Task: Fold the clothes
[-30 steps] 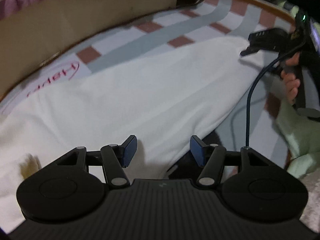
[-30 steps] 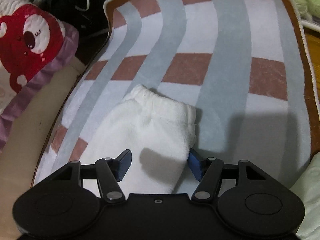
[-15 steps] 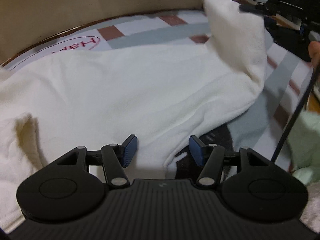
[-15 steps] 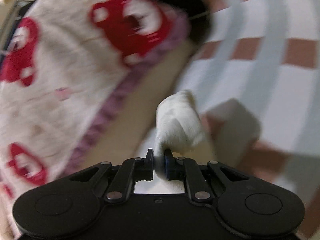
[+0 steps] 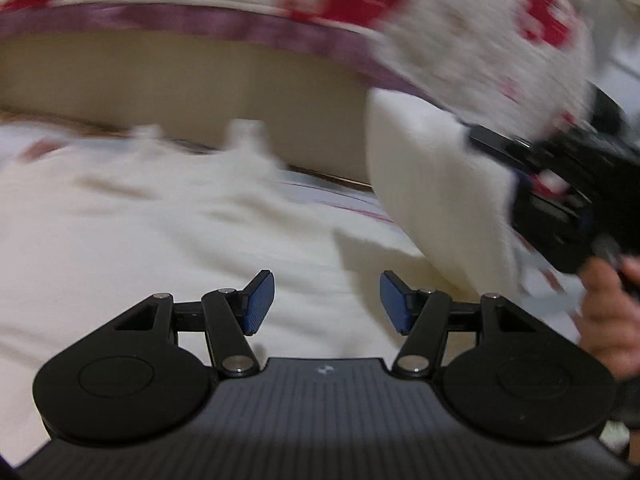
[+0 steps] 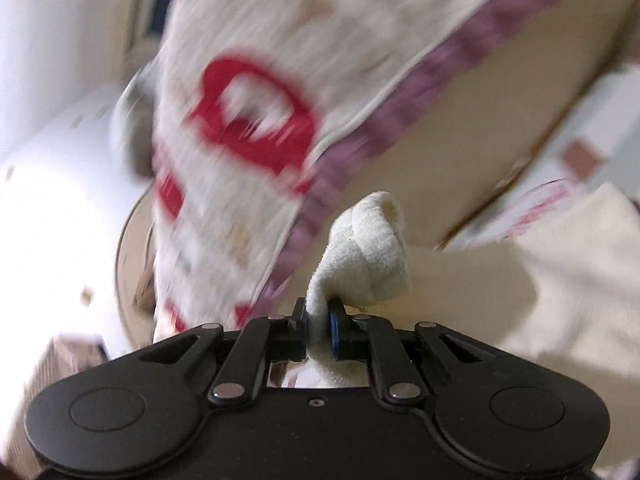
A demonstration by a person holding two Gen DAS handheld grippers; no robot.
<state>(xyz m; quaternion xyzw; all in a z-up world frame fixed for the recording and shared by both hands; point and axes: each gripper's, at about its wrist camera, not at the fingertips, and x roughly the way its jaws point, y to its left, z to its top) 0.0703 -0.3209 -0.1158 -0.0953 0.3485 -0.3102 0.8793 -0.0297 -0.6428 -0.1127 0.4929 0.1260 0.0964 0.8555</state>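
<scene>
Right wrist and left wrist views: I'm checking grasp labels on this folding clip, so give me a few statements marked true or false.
1. The right gripper is shut on the white sleeve. True.
2. The left gripper grips the white garment. False: its jaws stand open, holding nothing.
3. The sleeve is lifted off the garment's body. True.
4. The quilt behind has blue prints. False: red prints, purple border.

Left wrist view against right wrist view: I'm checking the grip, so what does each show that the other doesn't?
Left wrist only: the left tongs open above the spread white garment, and the person's hand.

Right wrist only: the right tongs shut on the sleeve, seen close up.

Both: the lifted sleeve, and the blurred red-patterned blanket.
</scene>
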